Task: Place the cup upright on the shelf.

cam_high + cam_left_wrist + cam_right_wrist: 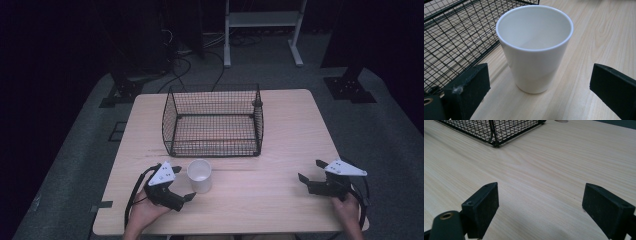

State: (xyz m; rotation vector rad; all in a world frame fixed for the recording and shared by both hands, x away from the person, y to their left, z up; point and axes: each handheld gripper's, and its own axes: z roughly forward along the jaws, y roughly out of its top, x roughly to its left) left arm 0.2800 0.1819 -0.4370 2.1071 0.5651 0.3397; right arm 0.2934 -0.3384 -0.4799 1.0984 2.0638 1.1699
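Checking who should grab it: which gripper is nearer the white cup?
Left. The left gripper sits just beside the white cup, open and facing it. The right gripper rests far off, near the table's right edge.

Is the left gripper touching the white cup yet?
Apart. In the left gripper view, the left gripper has both jaws spread wide, with bare table showing between each jaw and the white cup.

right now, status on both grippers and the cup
Left gripper open, facing upright white ceramic cup. Right gripper open, empty. Black wire basket beyond cup.
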